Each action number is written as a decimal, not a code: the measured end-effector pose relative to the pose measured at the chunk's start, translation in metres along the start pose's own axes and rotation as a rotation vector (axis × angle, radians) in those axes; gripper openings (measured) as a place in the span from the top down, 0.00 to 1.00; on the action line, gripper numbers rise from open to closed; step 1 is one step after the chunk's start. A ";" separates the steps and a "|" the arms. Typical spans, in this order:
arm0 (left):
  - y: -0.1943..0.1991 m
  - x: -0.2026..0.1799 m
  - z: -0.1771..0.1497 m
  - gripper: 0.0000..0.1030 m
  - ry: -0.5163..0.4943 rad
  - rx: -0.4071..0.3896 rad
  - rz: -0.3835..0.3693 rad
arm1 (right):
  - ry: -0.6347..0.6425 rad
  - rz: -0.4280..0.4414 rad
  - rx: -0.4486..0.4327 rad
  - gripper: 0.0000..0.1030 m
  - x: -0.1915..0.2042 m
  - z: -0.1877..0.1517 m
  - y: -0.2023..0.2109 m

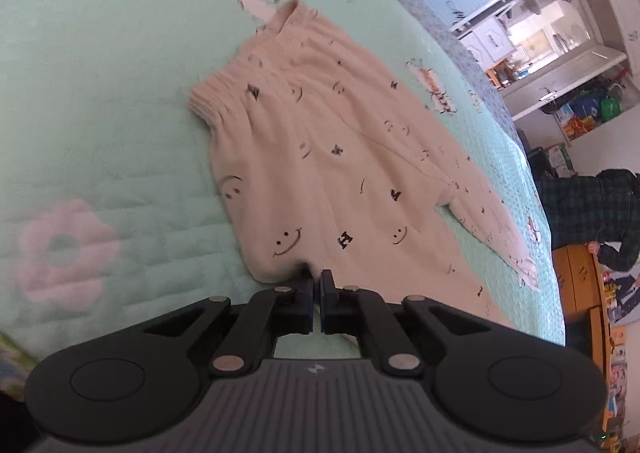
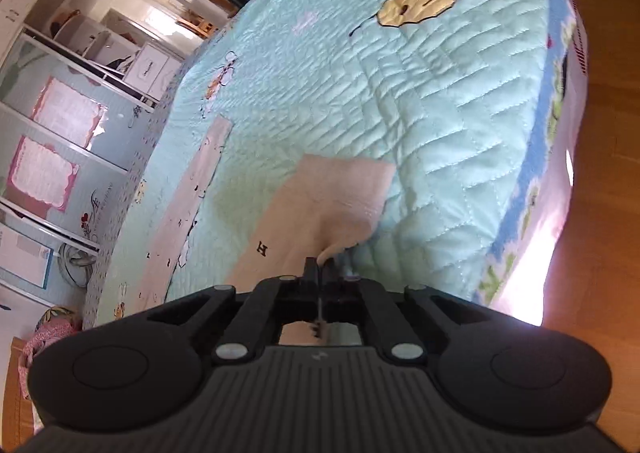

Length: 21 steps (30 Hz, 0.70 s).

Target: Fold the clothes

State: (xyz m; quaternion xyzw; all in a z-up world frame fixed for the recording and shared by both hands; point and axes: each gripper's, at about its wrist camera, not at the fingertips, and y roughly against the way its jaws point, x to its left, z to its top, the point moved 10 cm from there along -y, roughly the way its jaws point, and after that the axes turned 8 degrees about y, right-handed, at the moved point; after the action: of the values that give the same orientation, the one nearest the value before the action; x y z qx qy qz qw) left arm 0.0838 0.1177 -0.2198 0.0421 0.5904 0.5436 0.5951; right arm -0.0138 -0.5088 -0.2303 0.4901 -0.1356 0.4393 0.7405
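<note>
While the cream trousers [image 1: 320, 157] lie spread on the mint quilted bedspread [image 1: 100, 113], waistband away from the left camera, the left gripper [image 1: 316, 277] is clamped on their near edge. The right gripper [image 2: 319, 265] is likewise closed, pinching a raised fold of trouser leg near the bed's edge.
</note>
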 end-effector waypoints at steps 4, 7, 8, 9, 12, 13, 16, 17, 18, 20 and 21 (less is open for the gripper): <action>0.022 -0.001 -0.006 0.98 -0.045 -0.009 -0.010 | 0.066 0.015 -0.035 0.98 0.000 0.008 0.038; 0.019 0.002 -0.008 0.94 -0.043 0.014 0.009 | 0.078 0.008 0.030 0.85 -0.003 -0.006 0.033; 0.019 0.002 -0.008 0.85 -0.031 0.017 0.005 | 0.066 -0.009 0.039 0.70 -0.006 -0.009 0.029; 0.021 0.001 -0.008 0.78 -0.022 0.019 -0.002 | 0.050 -0.016 0.032 0.63 -0.007 -0.011 0.028; 0.029 -0.001 -0.005 0.45 -0.018 0.006 -0.022 | 0.060 0.007 -0.012 0.51 0.002 -0.008 0.033; 0.031 0.000 -0.004 0.45 -0.016 -0.001 -0.023 | 0.061 -0.009 -0.020 0.50 0.001 -0.006 0.033; 0.032 0.010 0.000 0.45 0.027 -0.018 -0.007 | 0.003 -0.053 -0.012 0.51 -0.014 -0.001 0.026; 0.031 0.015 0.001 0.45 0.050 -0.021 -0.002 | -0.016 -0.056 -0.008 0.52 -0.018 -0.001 0.024; 0.029 0.019 0.001 0.45 0.067 -0.019 0.001 | -0.028 -0.055 -0.004 0.52 -0.020 -0.002 0.023; 0.027 0.024 -0.001 0.45 0.079 -0.012 0.001 | -0.034 -0.048 0.006 0.52 -0.019 -0.008 0.024; 0.025 0.025 -0.002 0.45 0.083 -0.010 0.001 | -0.036 -0.037 0.013 0.51 -0.018 -0.012 0.026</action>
State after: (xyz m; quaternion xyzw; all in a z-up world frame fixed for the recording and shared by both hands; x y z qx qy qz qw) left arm 0.0600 0.1442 -0.2193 0.0168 0.6121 0.5480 0.5699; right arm -0.0472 -0.5047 -0.2315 0.5052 -0.1367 0.4176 0.7428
